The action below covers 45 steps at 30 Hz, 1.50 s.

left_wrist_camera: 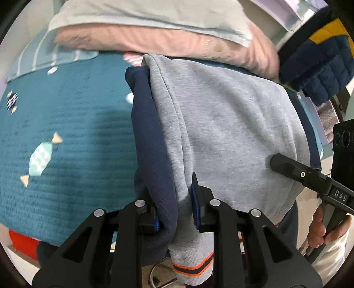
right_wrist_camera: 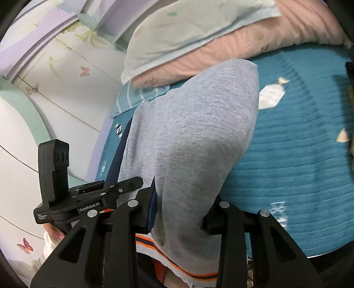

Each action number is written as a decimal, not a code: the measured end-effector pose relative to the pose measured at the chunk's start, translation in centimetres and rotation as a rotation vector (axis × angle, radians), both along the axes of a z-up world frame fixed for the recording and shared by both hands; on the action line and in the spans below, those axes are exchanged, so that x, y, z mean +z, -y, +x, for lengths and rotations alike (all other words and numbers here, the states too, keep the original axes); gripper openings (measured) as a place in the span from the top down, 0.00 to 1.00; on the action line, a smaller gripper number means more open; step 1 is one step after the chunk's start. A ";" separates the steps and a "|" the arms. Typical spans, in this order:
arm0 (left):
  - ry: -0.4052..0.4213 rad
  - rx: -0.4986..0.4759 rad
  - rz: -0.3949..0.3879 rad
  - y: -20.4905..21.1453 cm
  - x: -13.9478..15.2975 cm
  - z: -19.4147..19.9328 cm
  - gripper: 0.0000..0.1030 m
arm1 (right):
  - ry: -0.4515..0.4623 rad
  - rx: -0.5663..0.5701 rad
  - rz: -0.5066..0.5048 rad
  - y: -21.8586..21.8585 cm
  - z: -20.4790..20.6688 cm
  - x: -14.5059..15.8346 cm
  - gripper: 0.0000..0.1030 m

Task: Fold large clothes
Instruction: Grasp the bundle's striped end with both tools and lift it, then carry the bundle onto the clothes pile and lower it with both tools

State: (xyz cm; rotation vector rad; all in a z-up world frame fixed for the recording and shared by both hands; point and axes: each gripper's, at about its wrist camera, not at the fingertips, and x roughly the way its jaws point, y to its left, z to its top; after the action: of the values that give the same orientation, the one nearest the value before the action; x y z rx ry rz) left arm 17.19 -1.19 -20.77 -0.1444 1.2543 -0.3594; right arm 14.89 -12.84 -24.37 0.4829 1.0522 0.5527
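1. A grey knit sweatshirt with navy panels and an orange-and-navy striped hem (left_wrist_camera: 221,124) hangs above a bed covered by a teal ribbed blanket printed with pale candy shapes (left_wrist_camera: 66,137); its upper part drapes toward the blanket's far edge.
2. The left gripper (left_wrist_camera: 177,210) has its black fingers (left_wrist_camera: 199,203) clamped on a bunched fold of grey and navy cloth near the striped hem, which dangles below them.
3. The right gripper (right_wrist_camera: 179,212) pinches another part of the same hem edge, with grey fabric filling the gap between its fingers (right_wrist_camera: 146,206).
4. In the left wrist view the right gripper's finger tip lies against the grey cloth, and a hand (left_wrist_camera: 323,228) grips its handle.
5. At the bed's far edge lies a pink quilt (left_wrist_camera: 177,44) with a pale mint sheet (left_wrist_camera: 143,15) on top.
6. A navy quilted garment with yellow (left_wrist_camera: 320,64) sits at the bed's far right corner.
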 end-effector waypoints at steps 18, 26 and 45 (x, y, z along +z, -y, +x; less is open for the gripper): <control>0.026 -0.091 -0.048 8.5 1.8 1.9 0.80 | 0.051 -0.075 -0.058 9.1 0.4 4.0 0.70; 0.070 -0.096 -0.050 9.0 5.1 3.5 0.80 | 0.067 -0.051 -0.035 9.7 2.3 7.3 0.70; 0.206 -0.277 -0.181 28.7 13.4 7.5 0.80 | 0.113 -0.228 -0.155 28.1 2.7 17.6 0.70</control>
State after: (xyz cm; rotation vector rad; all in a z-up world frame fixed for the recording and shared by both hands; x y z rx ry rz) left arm 24.72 -29.94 -7.38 -0.0848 1.0374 -0.7102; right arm 17.64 -40.97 -6.81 0.4235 0.9100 0.2903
